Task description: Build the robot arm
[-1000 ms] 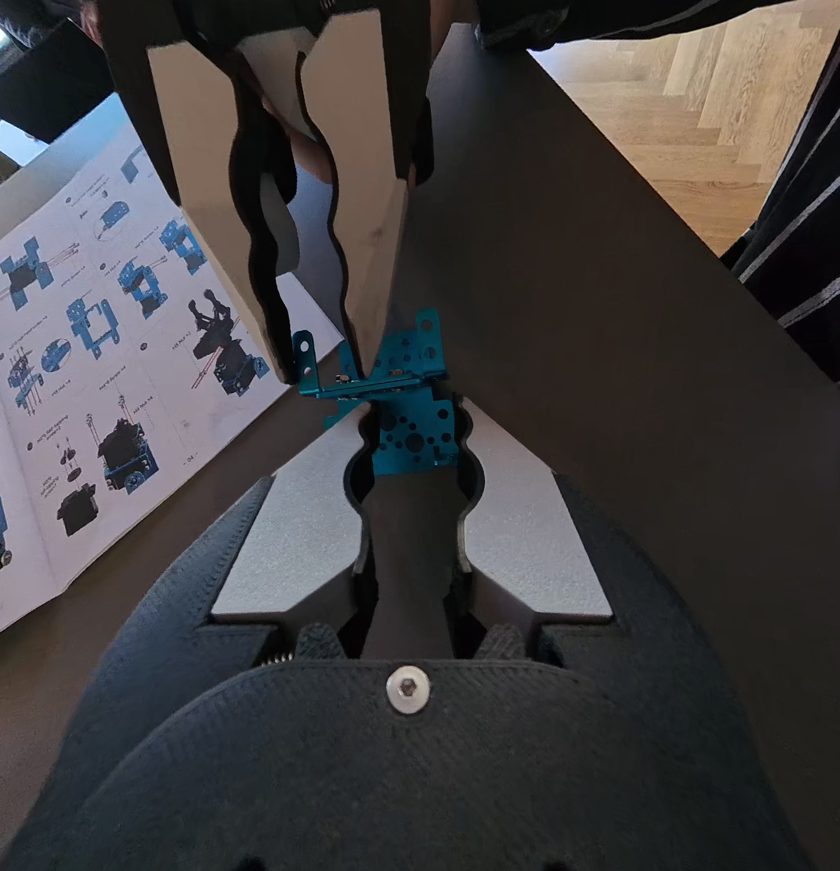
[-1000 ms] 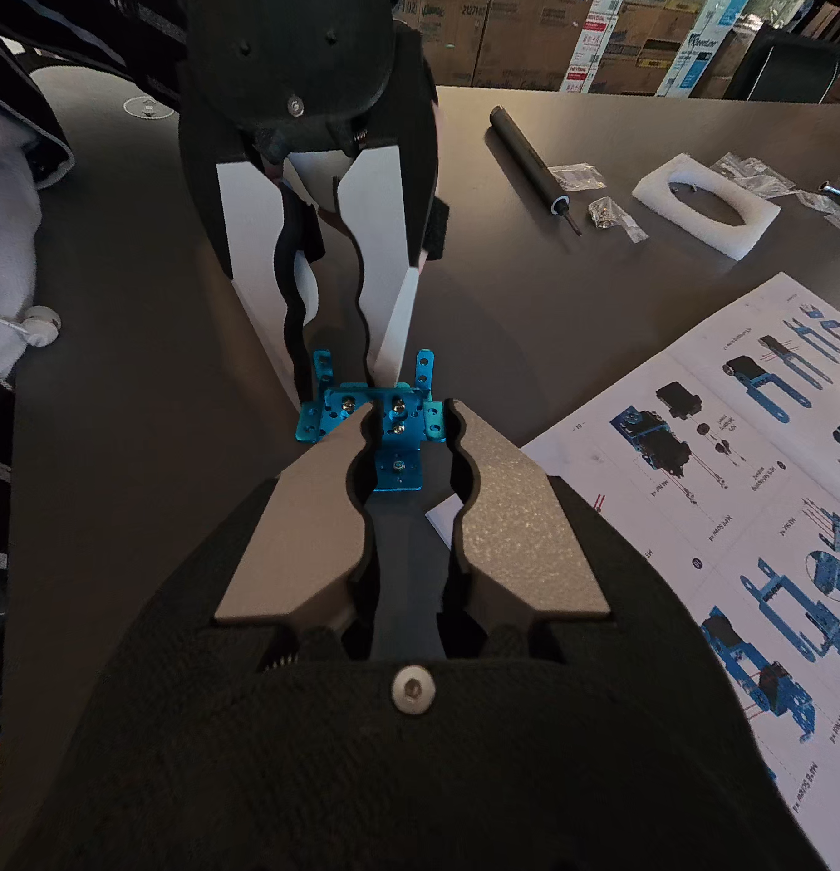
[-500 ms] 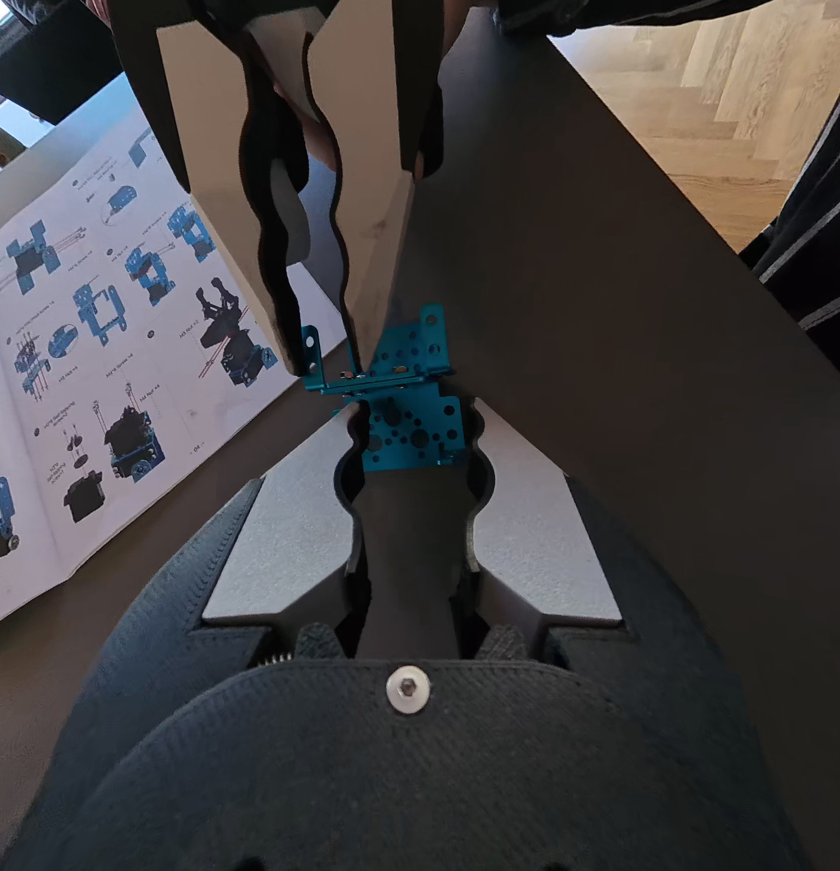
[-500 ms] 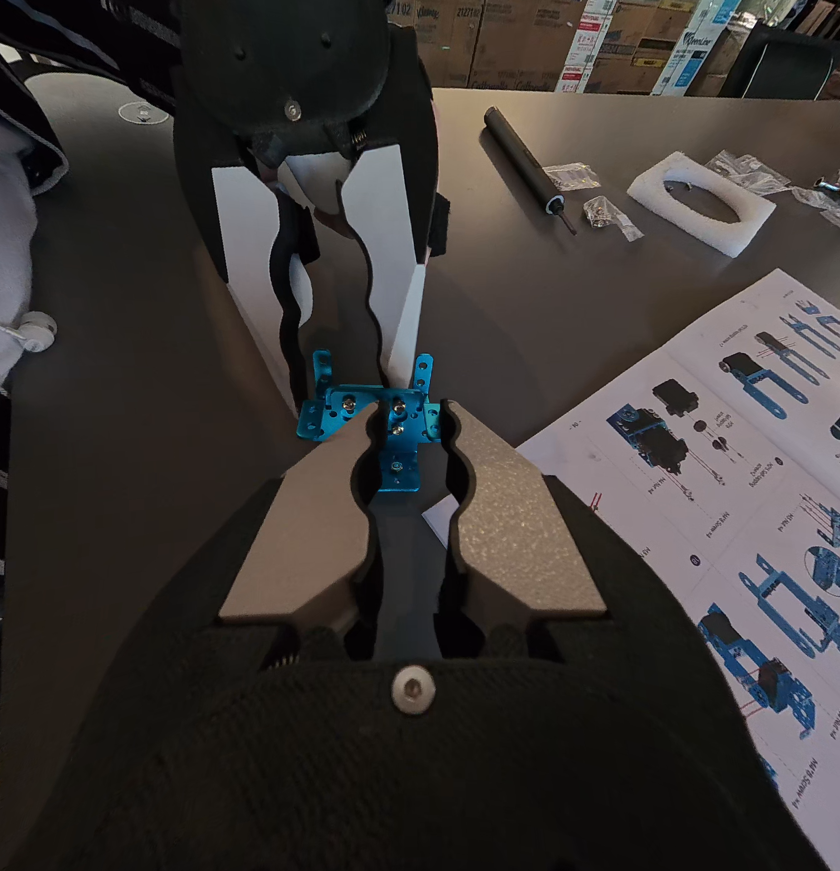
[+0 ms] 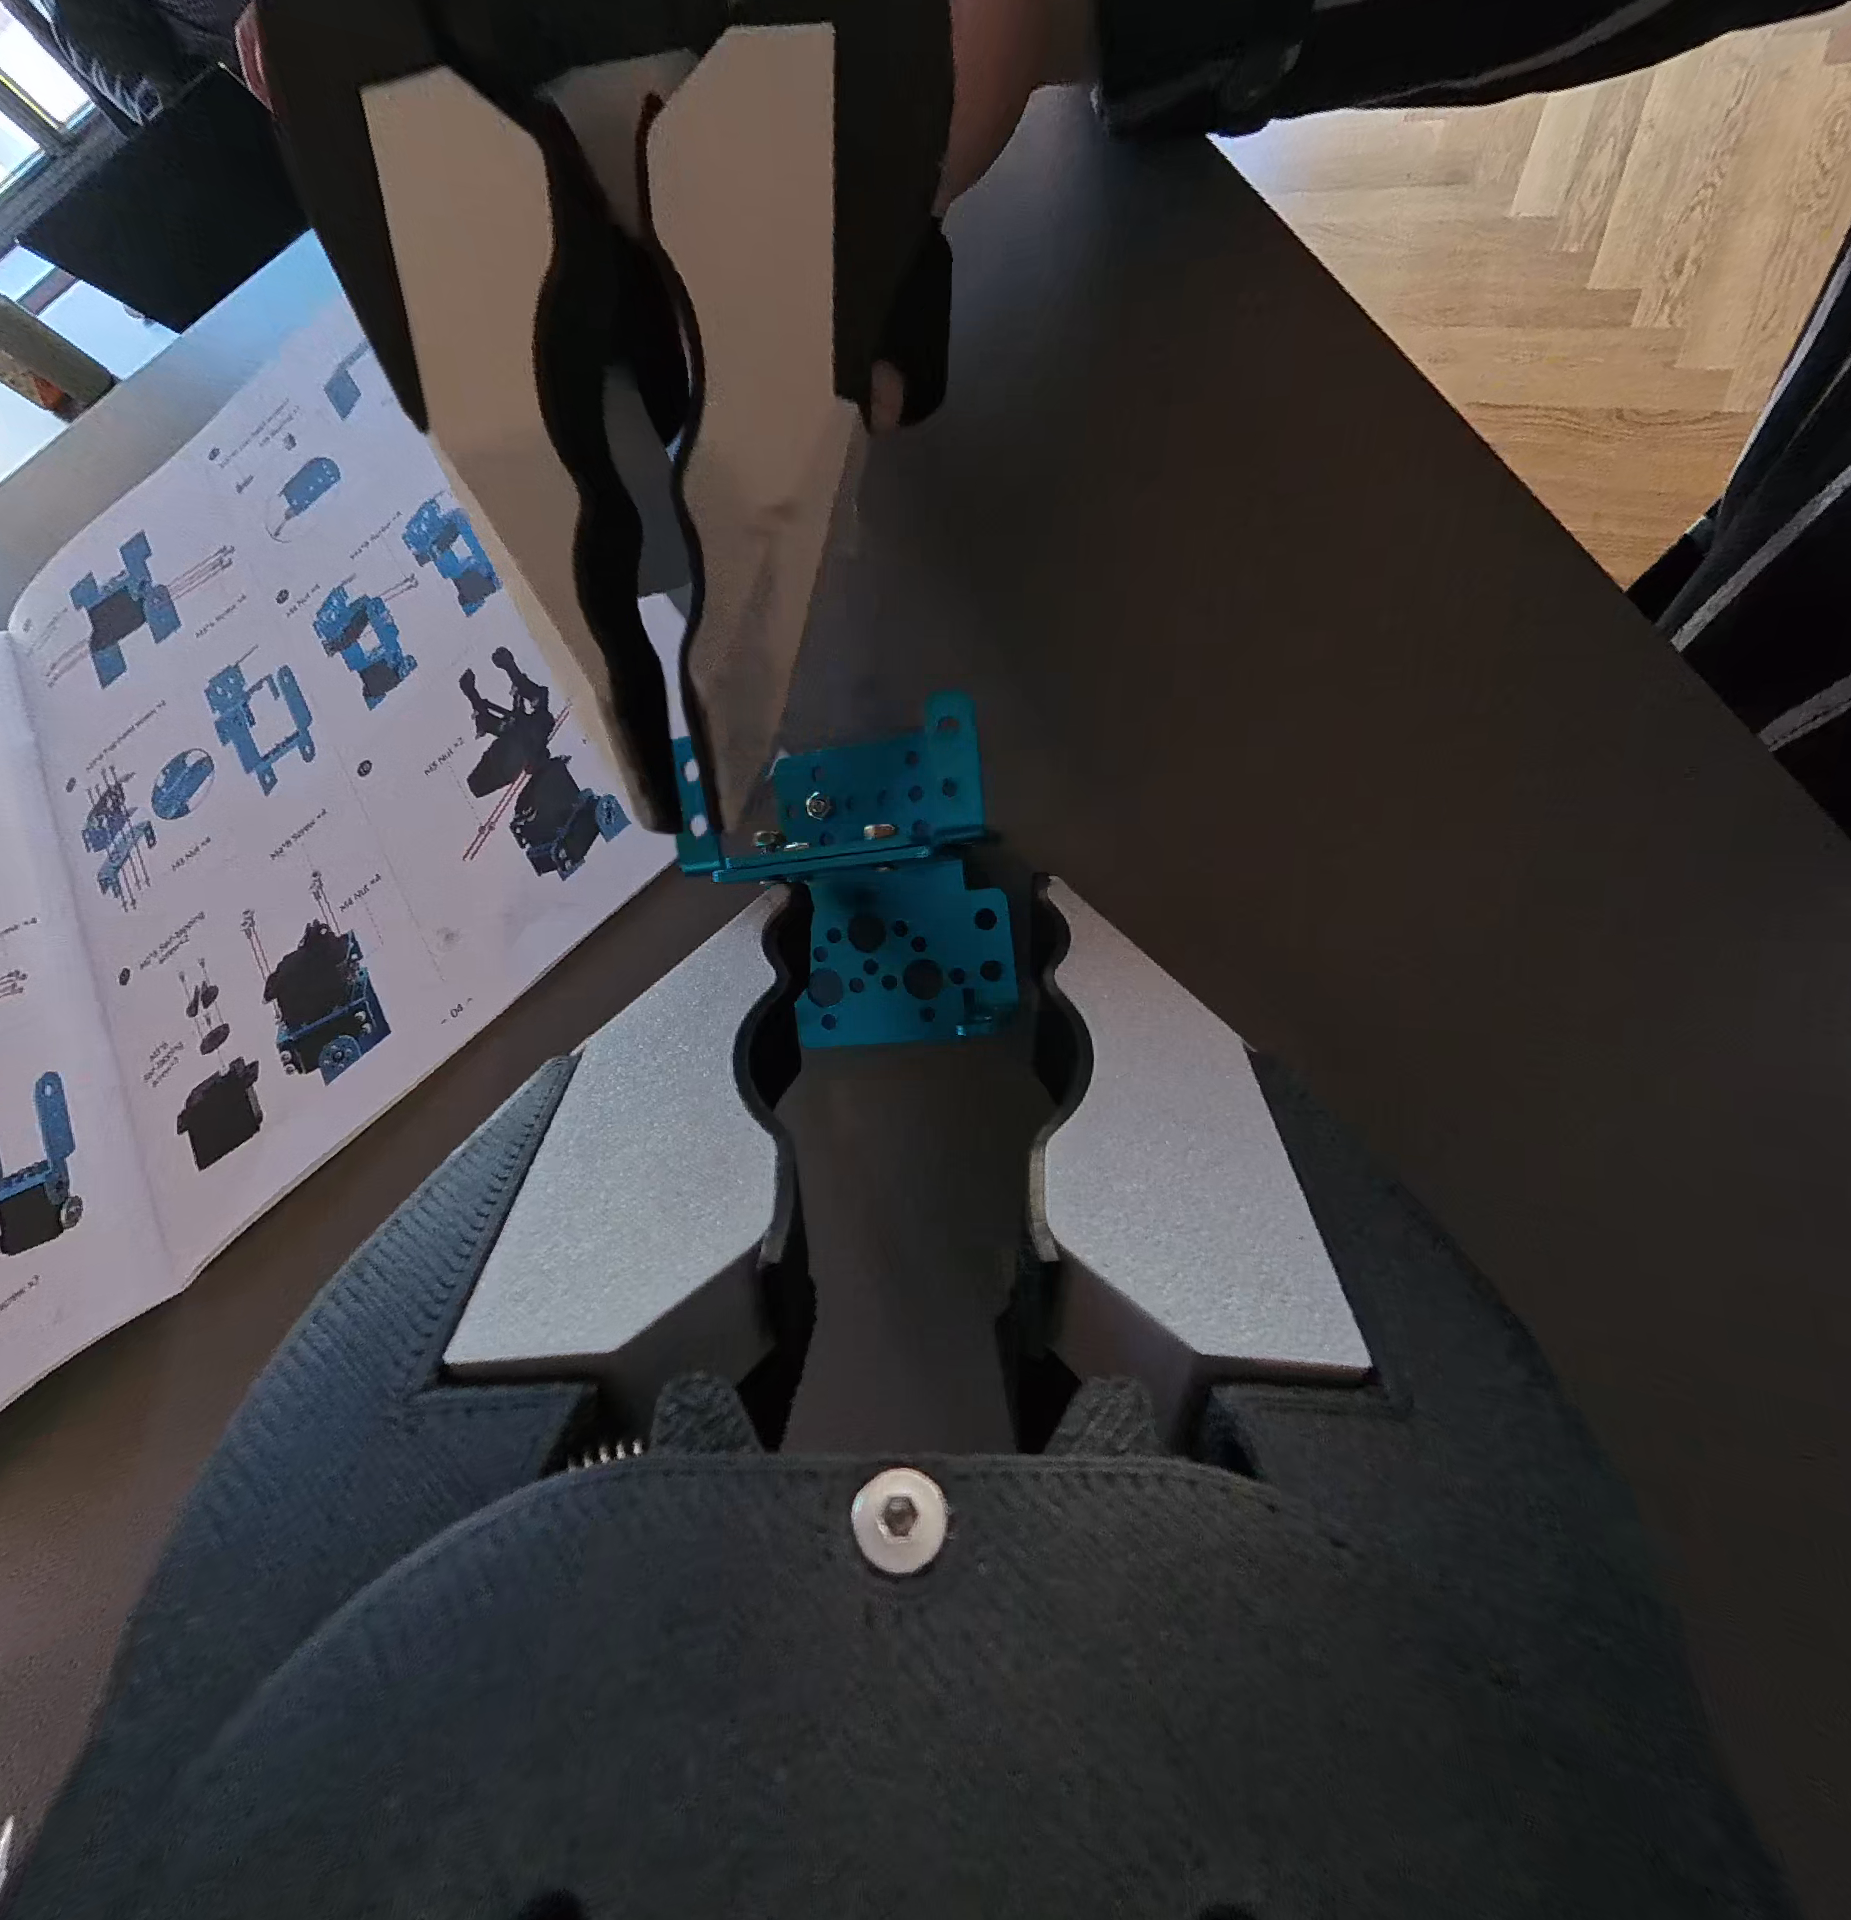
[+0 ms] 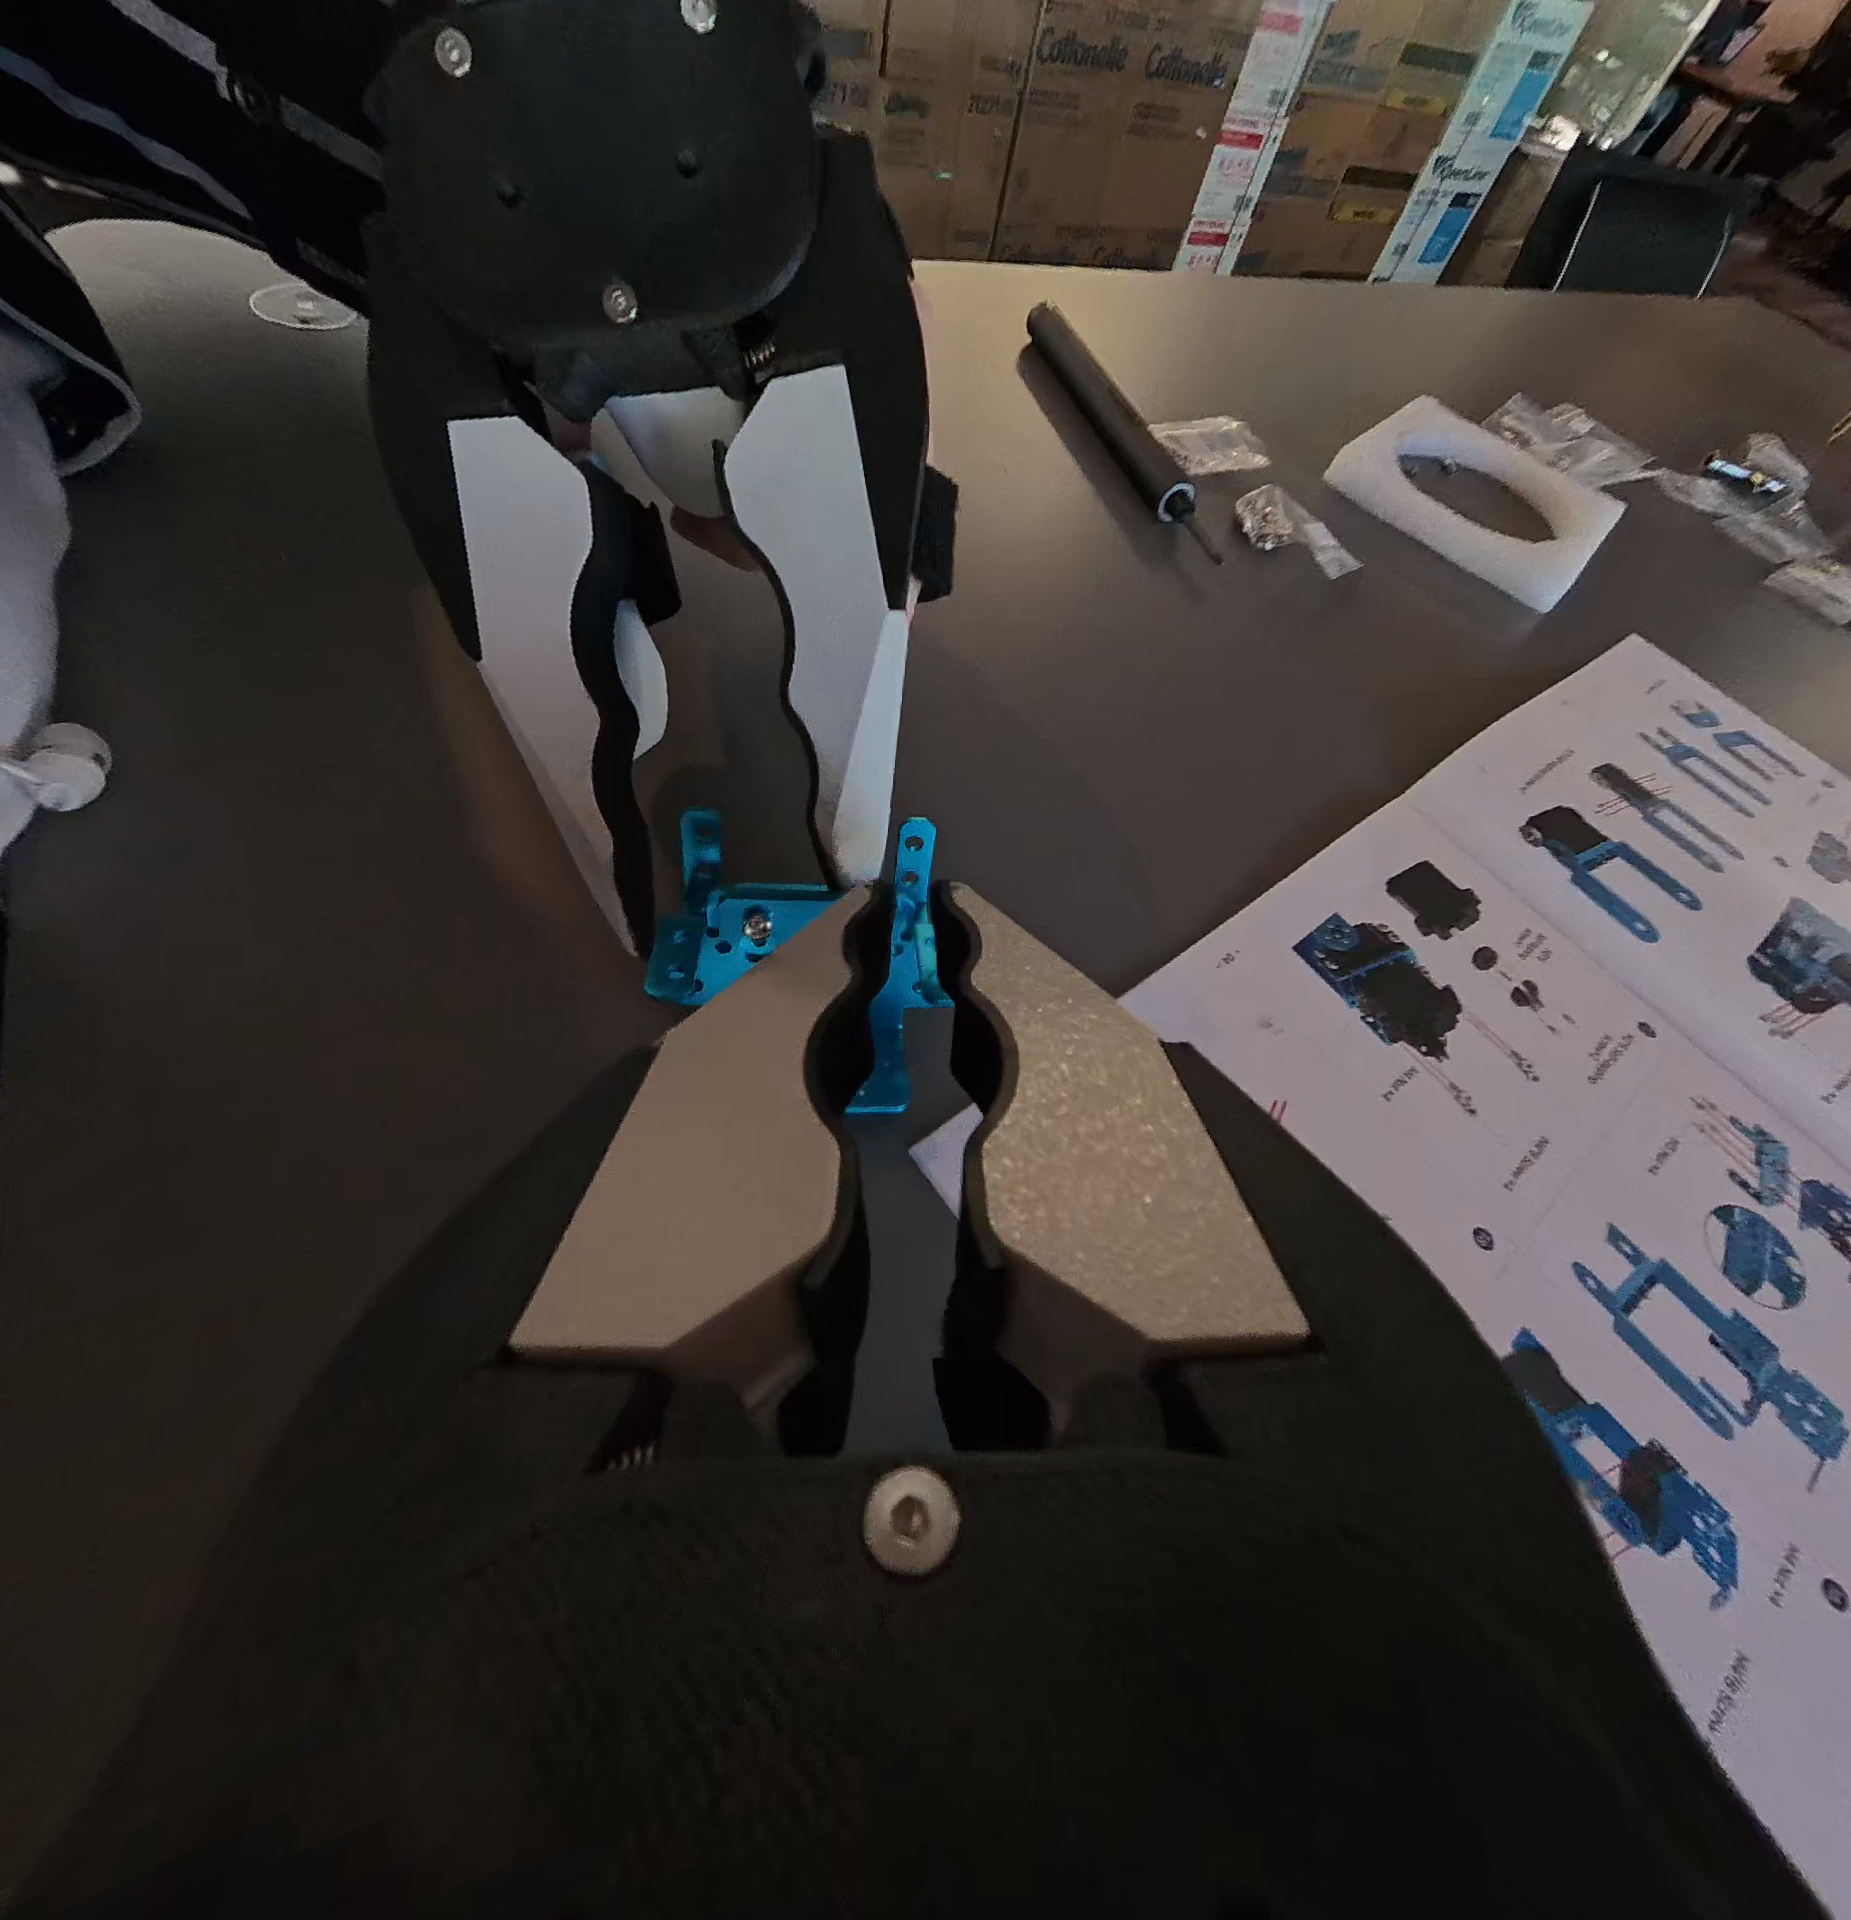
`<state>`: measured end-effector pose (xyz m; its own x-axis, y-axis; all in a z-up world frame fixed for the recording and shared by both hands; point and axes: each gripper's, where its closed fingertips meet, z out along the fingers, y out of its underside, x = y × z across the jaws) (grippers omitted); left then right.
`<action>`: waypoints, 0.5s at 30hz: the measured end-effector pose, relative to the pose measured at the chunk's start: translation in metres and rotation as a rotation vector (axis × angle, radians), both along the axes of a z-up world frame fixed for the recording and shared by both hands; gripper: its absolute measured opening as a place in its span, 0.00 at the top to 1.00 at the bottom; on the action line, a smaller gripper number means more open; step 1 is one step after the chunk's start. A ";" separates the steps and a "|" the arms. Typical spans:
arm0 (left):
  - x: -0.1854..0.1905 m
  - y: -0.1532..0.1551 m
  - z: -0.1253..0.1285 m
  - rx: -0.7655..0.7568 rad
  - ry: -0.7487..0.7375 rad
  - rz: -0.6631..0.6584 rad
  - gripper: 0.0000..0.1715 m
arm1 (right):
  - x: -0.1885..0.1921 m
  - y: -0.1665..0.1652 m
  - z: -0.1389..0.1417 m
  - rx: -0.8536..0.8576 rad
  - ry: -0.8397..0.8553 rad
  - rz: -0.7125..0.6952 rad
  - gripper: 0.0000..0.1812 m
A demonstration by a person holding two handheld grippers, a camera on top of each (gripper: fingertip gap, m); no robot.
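Note:
A blue perforated metal bracket assembly (image 5: 879, 800) sits low over the dark table (image 5: 1316, 935). My left gripper (image 5: 913, 899) is shut on the bracket's lower plate, with a pad on each side edge. My right gripper (image 6: 905, 899) is shut on one thin upright tab of the same bracket (image 6: 755, 925). In the left wrist view the right gripper (image 5: 687, 821) comes down from above and pinches that tab at the bracket's left end. In the right wrist view the left gripper (image 6: 744, 899) faces me and straddles the bracket's far side.
An open instruction booklet (image 6: 1523, 1039) lies beside the bracket and also shows in the left wrist view (image 5: 225, 831). A black rod (image 6: 1108, 416), small bags of screws (image 6: 1285, 520) and a white foam frame (image 6: 1472, 499) lie farther back. The table edge and wood floor (image 5: 1523, 260) are close by. The black rod (image 6: 1108, 416) is about 30 centimeters from both grippers' fingertips.
My right gripper shifted sideways from the bracket's middle to its upright tab and closed on it. The bracket turned slightly and looks larger in the left wrist view. My left gripper kept its hold.

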<state>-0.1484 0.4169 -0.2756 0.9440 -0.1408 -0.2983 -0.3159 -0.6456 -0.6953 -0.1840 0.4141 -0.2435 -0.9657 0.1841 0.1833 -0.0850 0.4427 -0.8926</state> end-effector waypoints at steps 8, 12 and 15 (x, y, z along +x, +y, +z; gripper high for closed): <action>0.000 0.002 0.000 -0.001 0.003 -0.003 0.76 | -0.001 0.005 -0.004 -0.019 -0.126 -0.004 0.87; 0.000 0.002 0.000 0.001 0.003 -0.005 0.76 | 0.003 0.004 -0.011 0.005 -0.185 0.006 0.87; 0.000 0.003 0.001 0.002 0.003 -0.005 0.76 | 0.004 0.004 -0.012 0.024 -0.167 0.004 0.87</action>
